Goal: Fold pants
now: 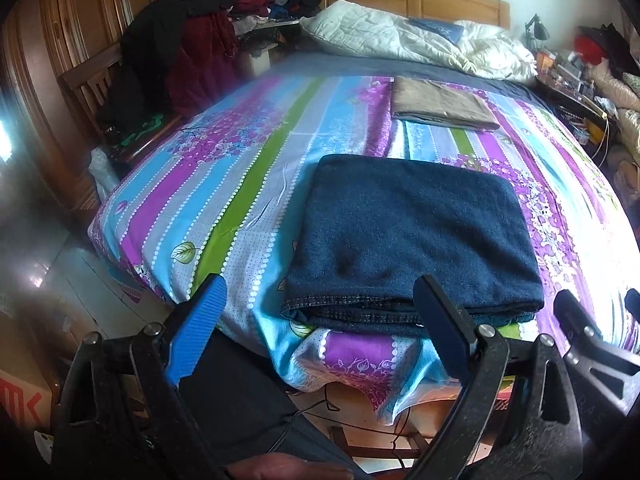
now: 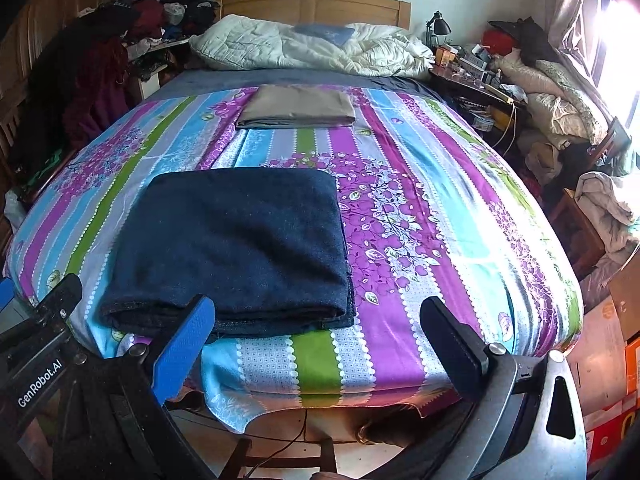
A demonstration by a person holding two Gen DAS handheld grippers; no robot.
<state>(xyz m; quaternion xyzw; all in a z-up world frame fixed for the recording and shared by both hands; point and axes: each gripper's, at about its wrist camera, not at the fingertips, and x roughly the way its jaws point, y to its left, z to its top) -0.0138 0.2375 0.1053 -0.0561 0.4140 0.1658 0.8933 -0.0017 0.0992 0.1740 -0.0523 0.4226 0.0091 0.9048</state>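
Left claw (image 1: 320, 312) spread wide and empty, right claw (image 2: 316, 326) likewise, apparently level, side by side

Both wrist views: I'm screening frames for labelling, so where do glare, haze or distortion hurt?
Left wrist view: haze washes the left side, and glare bleaches the striped floral bedsheet at right. Right wrist view: the bright window blows out the upper right; the folded dark blue denim pants stay clear. Fisheye bends the bed edges in both.

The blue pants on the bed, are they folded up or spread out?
Folded. The dark blue pants lie as a neat rectangle on the striped bedsheet, with stacked layers showing at the near edge.
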